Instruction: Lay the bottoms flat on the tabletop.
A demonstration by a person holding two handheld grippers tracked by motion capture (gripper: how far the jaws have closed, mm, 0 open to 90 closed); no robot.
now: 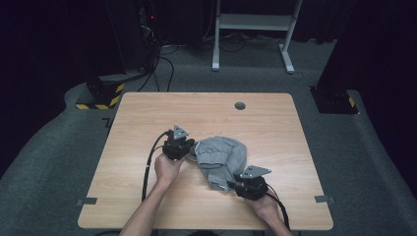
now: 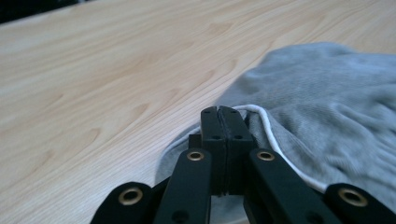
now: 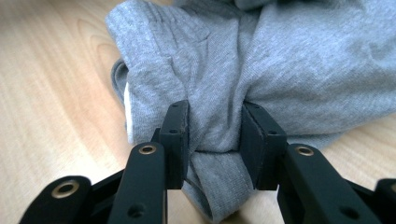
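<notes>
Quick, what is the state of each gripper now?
Left gripper: closed, pinching the edge of the grey cloth.
Right gripper: closed on a bunched fold of the cloth.

The table (image 1: 147, 196) has a pale wood-grain top, smooth and lightly satin, with darker streaks running along its length. On it lies a grey garment (image 1: 221, 155) of soft knitted cloth, matt and faintly fuzzy, with a heathered fleck, a thin white corded trim along one edge and stitched hems. The left gripper (image 2: 218, 116) looks like matt black plastic, its linkage pinned with shiny brass-coloured rivets. The right gripper (image 3: 215, 135) is the same matt black, with slightly rubbery-looking pads. Around the table, the floor (image 1: 49, 157) is rough, dull grey carpet.
</notes>
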